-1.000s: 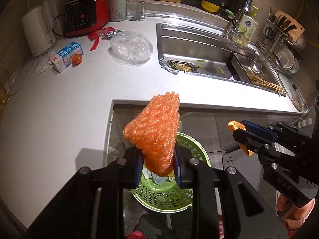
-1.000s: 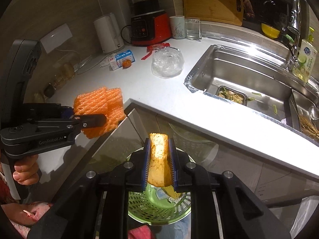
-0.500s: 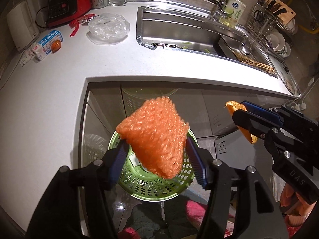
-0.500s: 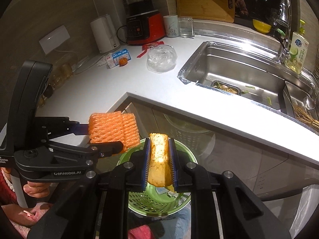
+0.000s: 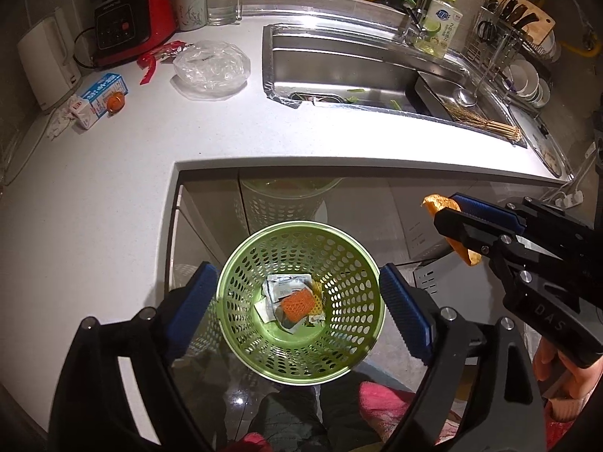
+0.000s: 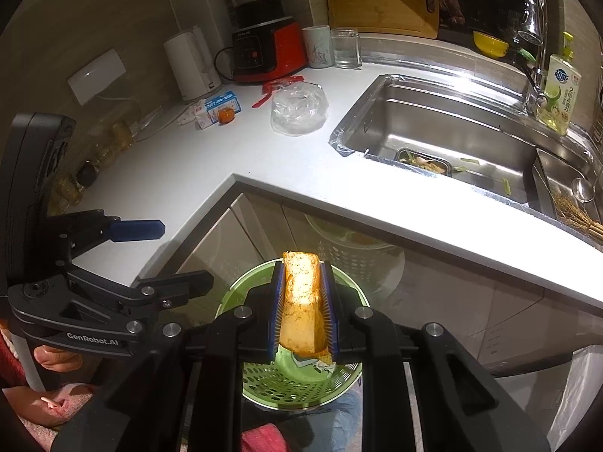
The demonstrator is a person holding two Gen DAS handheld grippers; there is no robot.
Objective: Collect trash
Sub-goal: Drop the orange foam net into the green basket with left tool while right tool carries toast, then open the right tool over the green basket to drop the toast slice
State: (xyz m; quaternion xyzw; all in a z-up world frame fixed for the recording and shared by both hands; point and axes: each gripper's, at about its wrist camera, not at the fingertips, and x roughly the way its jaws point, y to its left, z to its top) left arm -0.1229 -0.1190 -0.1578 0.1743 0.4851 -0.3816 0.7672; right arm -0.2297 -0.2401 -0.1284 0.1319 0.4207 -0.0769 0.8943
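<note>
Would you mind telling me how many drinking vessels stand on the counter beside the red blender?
2: a white mug next to the blender, and a clear glass just right of it.

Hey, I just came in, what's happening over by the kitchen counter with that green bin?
A person is collecting trash with a handheld gripper in each hand. The left gripper is opening, nothing between its fingers; the orange foam net lies in the green bin below, among other scraps. The right gripper is shut on a yellowish peel, held above the same bin. A plastic bag and milk carton remain on the counter.
</note>
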